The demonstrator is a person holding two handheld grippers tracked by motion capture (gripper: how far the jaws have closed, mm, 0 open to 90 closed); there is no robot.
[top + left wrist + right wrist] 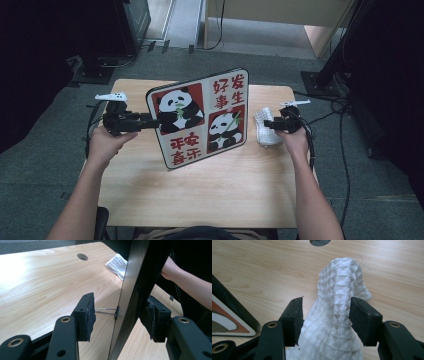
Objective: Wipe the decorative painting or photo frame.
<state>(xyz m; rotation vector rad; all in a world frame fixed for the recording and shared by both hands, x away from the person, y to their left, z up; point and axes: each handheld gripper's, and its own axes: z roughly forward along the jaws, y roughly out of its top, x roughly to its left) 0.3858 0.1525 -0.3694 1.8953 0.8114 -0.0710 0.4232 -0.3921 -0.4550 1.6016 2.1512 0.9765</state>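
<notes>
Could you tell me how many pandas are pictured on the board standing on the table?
2. One panda sits in the board's upper-left red panel; the other panda is in the lower-right panel. The board's back face is hidden.

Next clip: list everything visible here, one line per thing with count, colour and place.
Panda picture board: one, black-edged with red, white and black panda panels and red characters; stands tilted on the table's middle, its left edge between the left claw's jaws.
Waffle-weave cloth: one, white; bunched up on the table's right side, between the right claw's jaws.
Table: one, light wood, with a round cable hole near its far edge.
Floor: grey carpet around the table, black cables lying on it at the right.
Left claw: one, black; jaws open, astride the board's edge, pads off it.
Right claw: one, black; jaws open around the cloth.
Forearms: two, entering from the bottom.
</notes>
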